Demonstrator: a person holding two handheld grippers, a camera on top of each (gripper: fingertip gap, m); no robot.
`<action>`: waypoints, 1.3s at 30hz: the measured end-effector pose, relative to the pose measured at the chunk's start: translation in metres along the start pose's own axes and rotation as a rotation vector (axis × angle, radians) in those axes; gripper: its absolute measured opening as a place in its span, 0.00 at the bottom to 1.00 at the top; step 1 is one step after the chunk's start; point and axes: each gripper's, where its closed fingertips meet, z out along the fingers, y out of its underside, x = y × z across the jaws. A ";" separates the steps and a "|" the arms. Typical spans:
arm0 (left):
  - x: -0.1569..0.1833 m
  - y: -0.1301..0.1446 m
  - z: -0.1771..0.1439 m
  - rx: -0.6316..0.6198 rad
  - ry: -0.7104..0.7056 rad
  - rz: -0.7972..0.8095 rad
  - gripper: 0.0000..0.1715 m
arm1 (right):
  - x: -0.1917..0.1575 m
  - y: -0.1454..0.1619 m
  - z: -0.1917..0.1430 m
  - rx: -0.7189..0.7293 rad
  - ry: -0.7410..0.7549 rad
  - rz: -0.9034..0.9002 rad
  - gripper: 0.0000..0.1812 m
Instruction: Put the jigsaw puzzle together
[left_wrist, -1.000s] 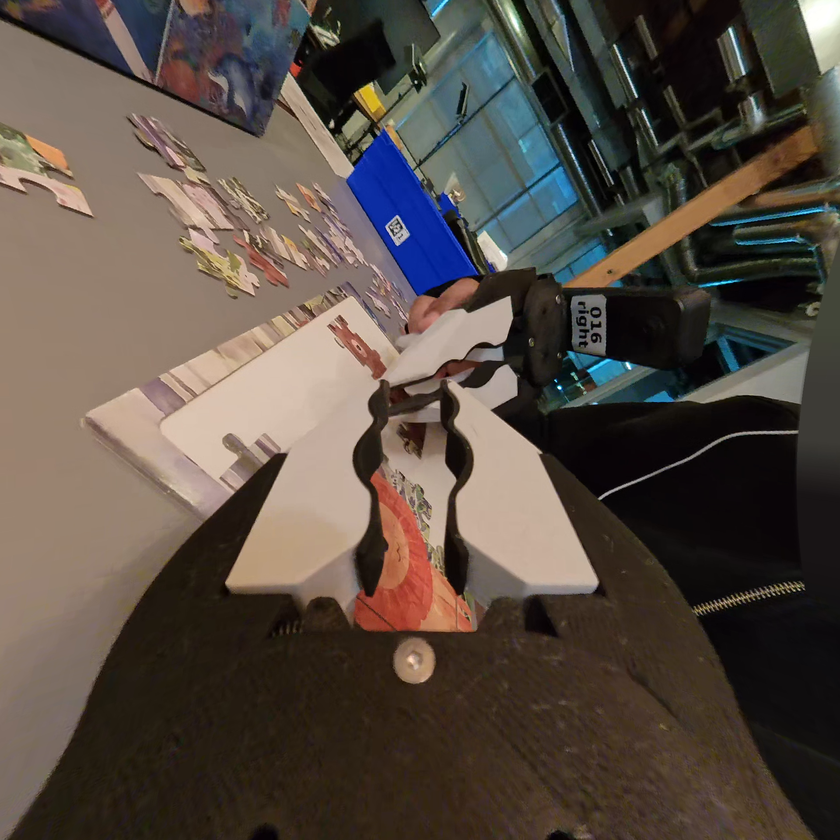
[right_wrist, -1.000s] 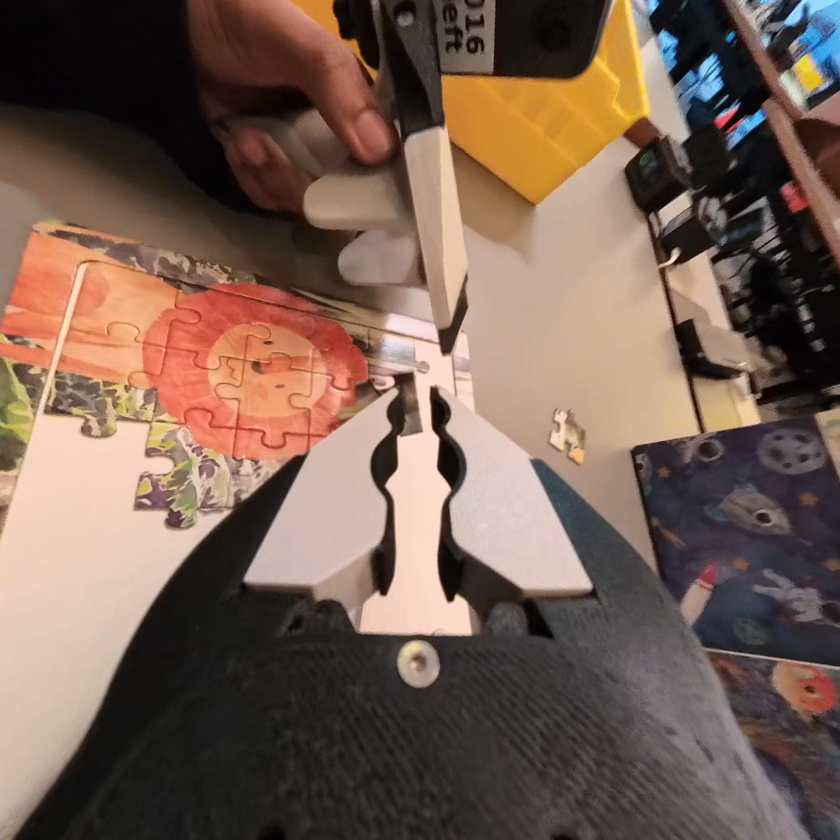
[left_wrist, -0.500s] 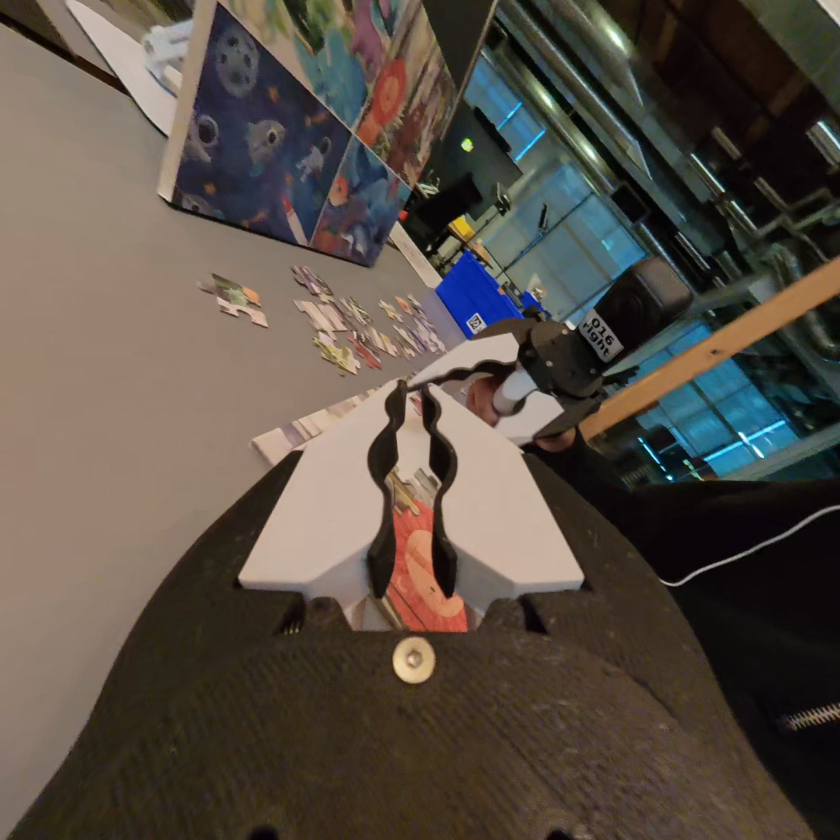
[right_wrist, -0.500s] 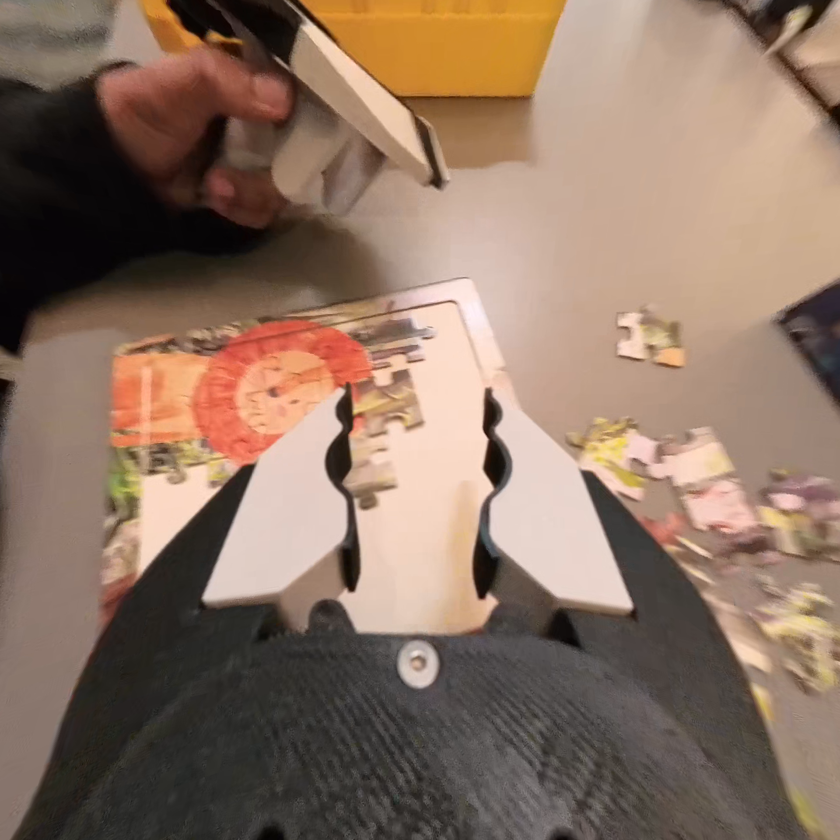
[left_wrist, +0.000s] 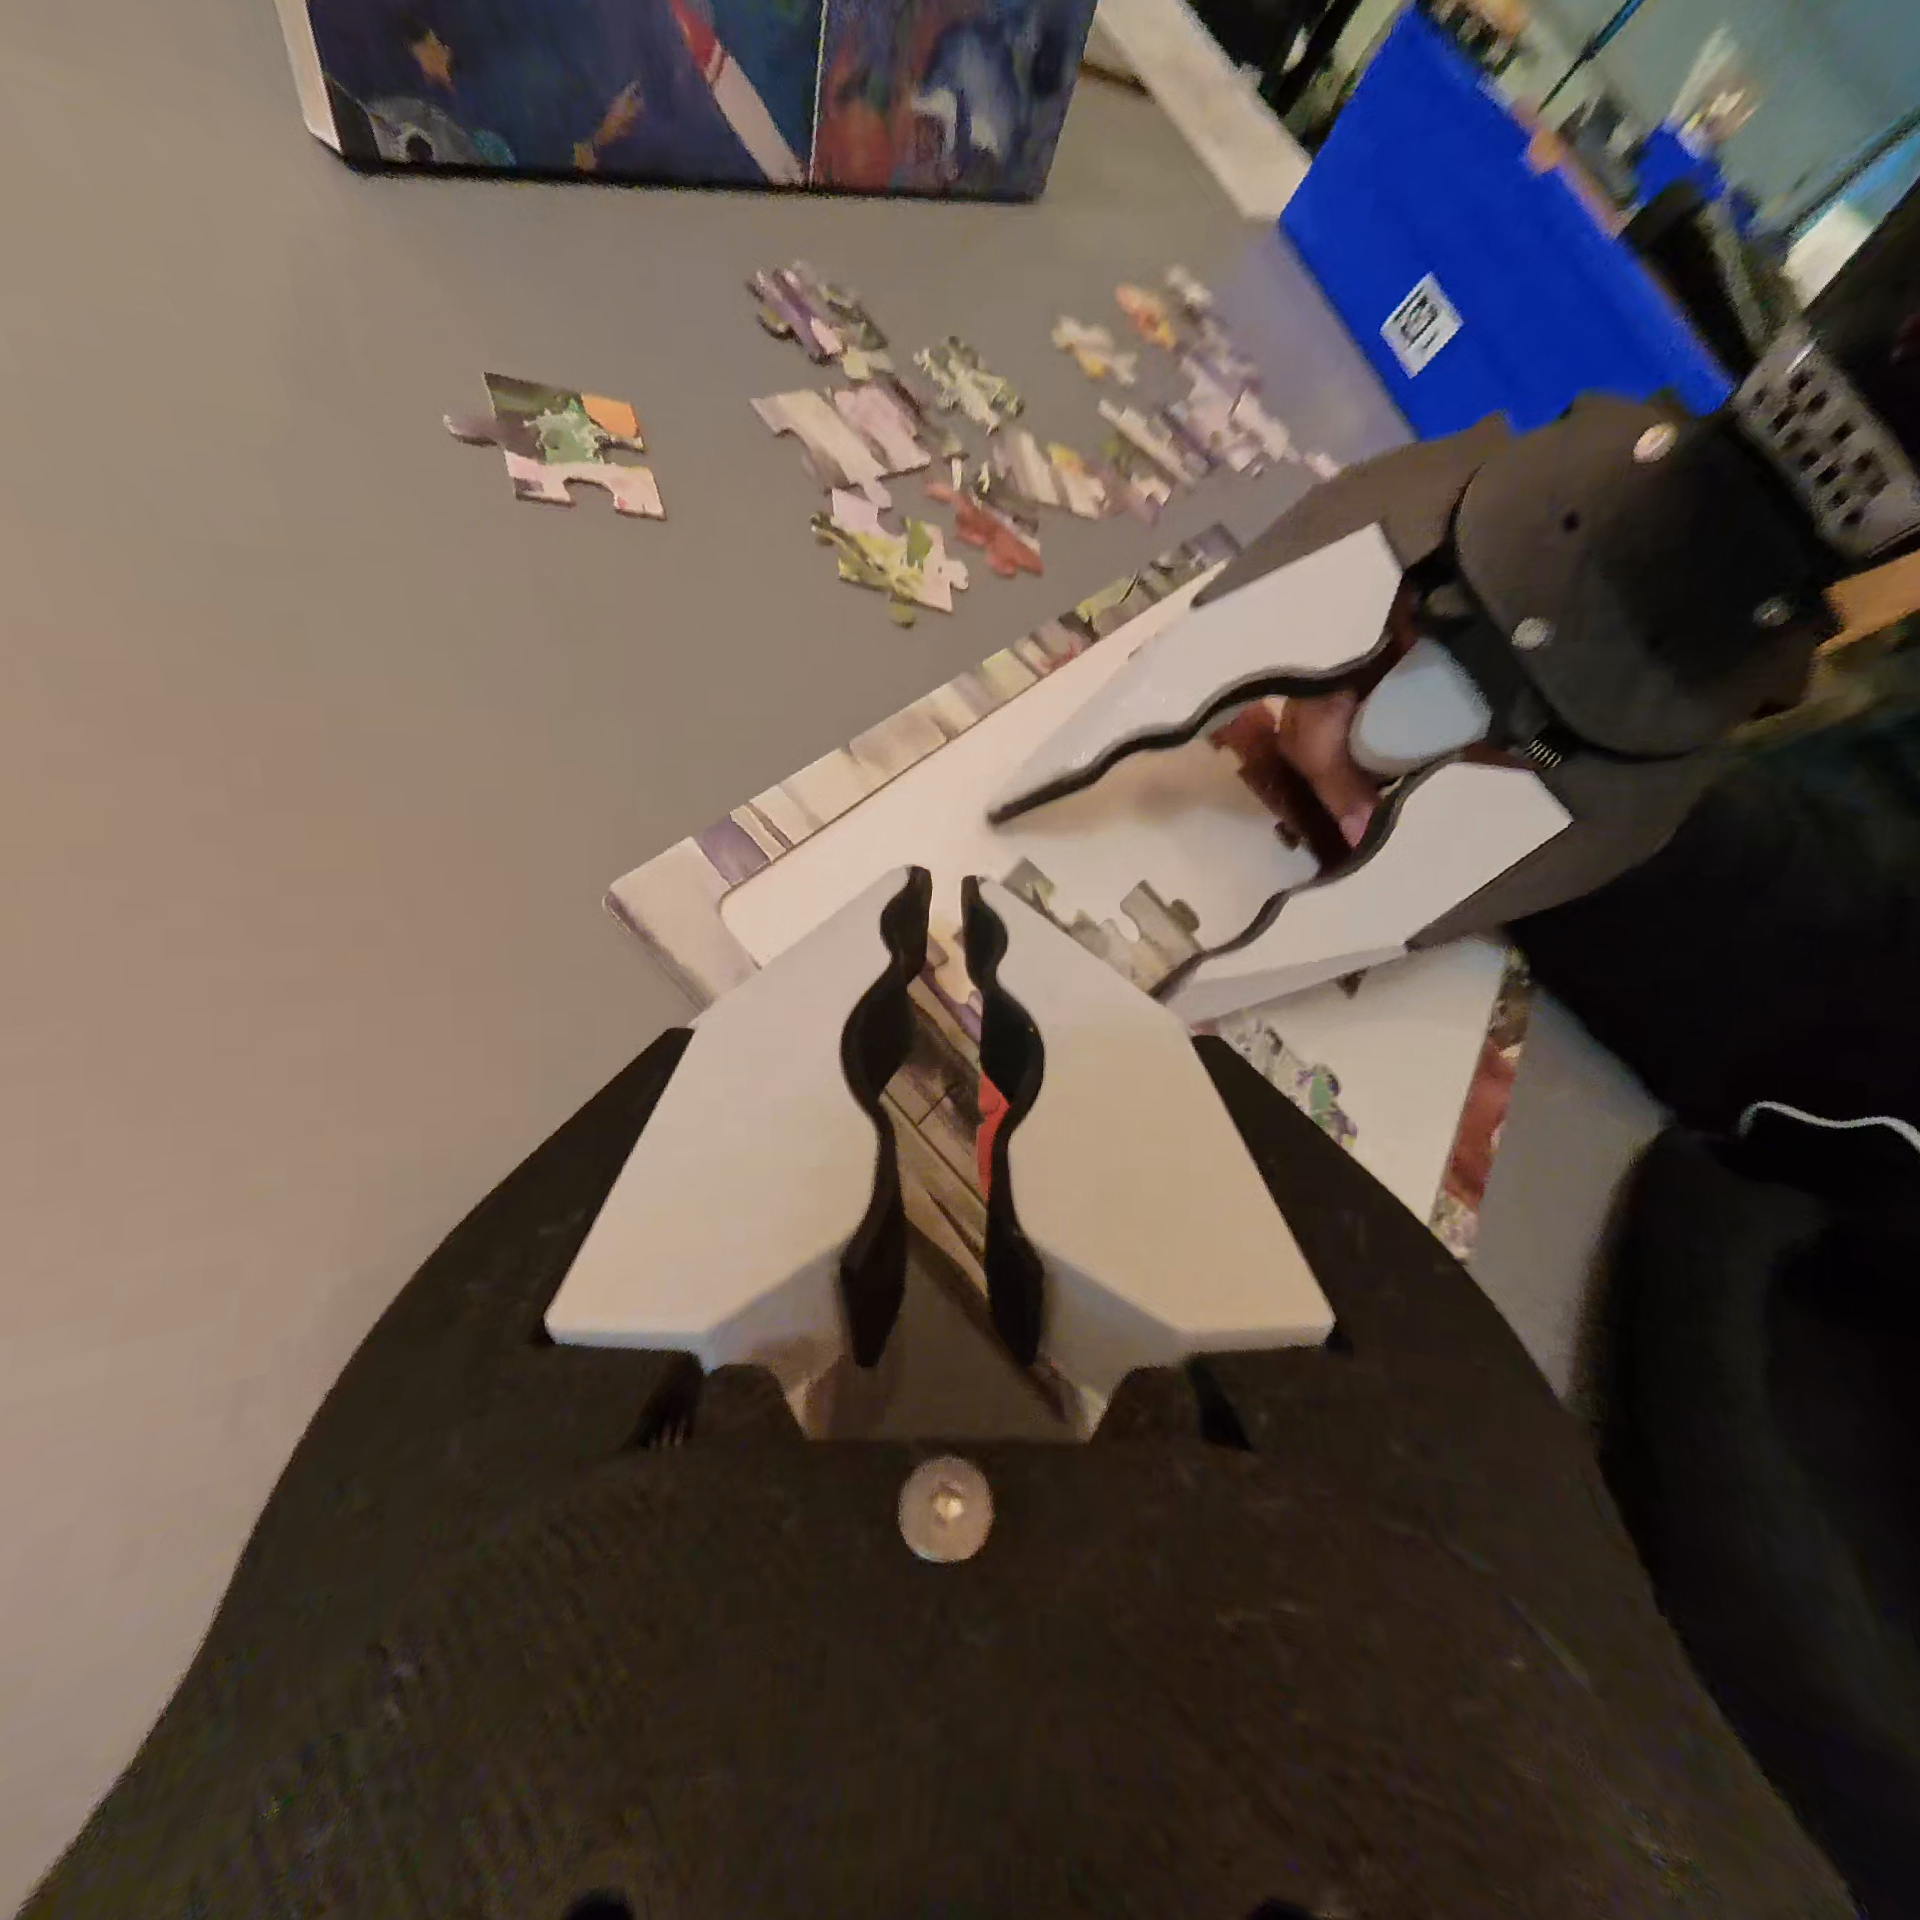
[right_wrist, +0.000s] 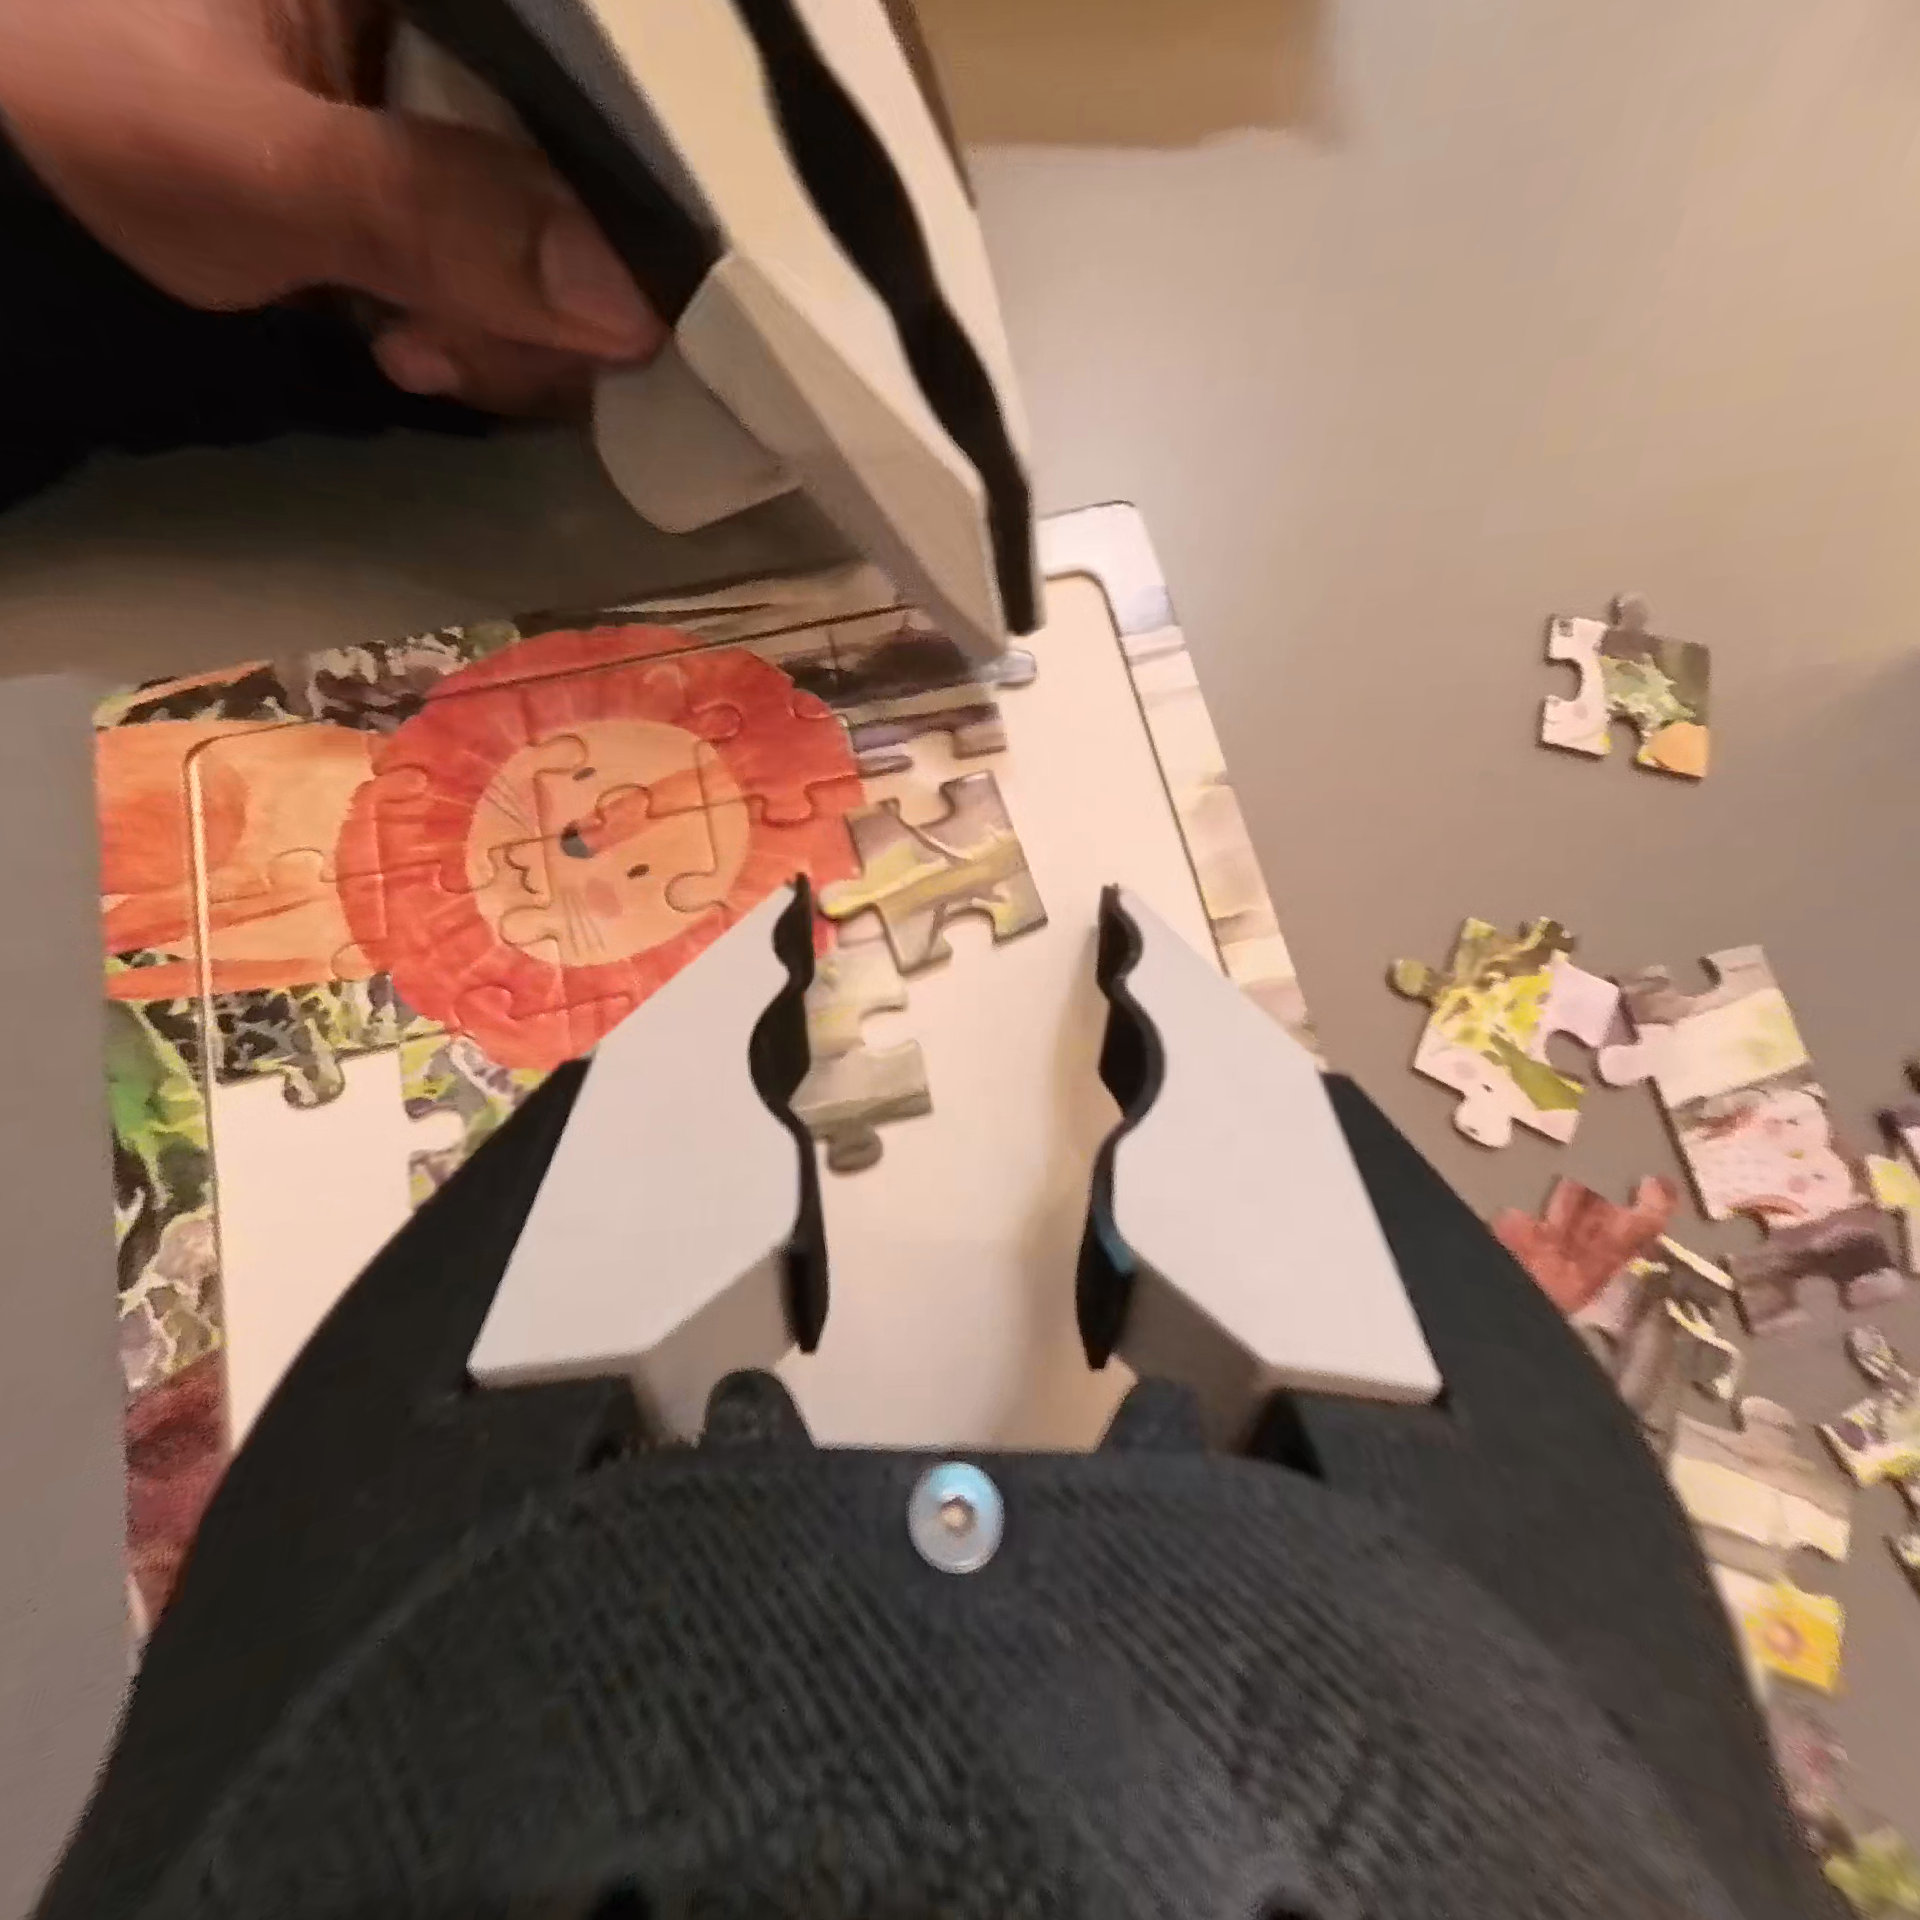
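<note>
The puzzle tray (right_wrist: 1174, 665) lies flat on the grey table (left_wrist: 260, 727), partly filled. In the right wrist view its finished part, an orange lion (right_wrist: 603, 842), sits at about 10 o'clock from the right gripper (right_wrist: 951, 904), and a few greenish joined pieces (right_wrist: 935, 873) touch the lion's mane at its 3 o'clock side. The rest of the tray floor is bare and pale.

The right gripper hangs over that bare floor with its jaws wide apart and nothing between them. The left gripper (right_wrist: 1013, 613) comes in from 12 o'clock in the same view, tilted steeply down, its tip at or just above the tray's far edge; whether it touches is unclear. A hand (right_wrist: 343, 208) holds it at 11 o'clock. In the left wrist view the left gripper (left_wrist: 940, 883) shows its jaws nearly together with a narrow slit and no piece seen in it.

Loose pieces (left_wrist: 997, 436) lie scattered on the table beyond the tray, at 12 to 1 o'clock in the left wrist view. One small joined group (left_wrist: 566, 447) sits apart at 11 o'clock. A printed box (left_wrist: 675, 94) stands at 12 o'clock, and a blue bin (left_wrist: 1475, 260) at 2 o'clock.
</note>
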 end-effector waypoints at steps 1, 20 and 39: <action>-0.001 0.003 0.002 -0.025 -0.015 0.009 0.01 | 0.004 0.002 -0.002 -0.006 0.017 0.000 0.29; -0.014 0.006 0.000 -0.049 -0.126 0.032 0.00 | 0.010 0.004 -0.002 -0.004 0.032 0.095 0.22; -0.017 0.006 -0.001 -0.044 -0.127 0.017 0.00 | 0.021 0.015 -0.011 -0.047 0.048 0.100 0.10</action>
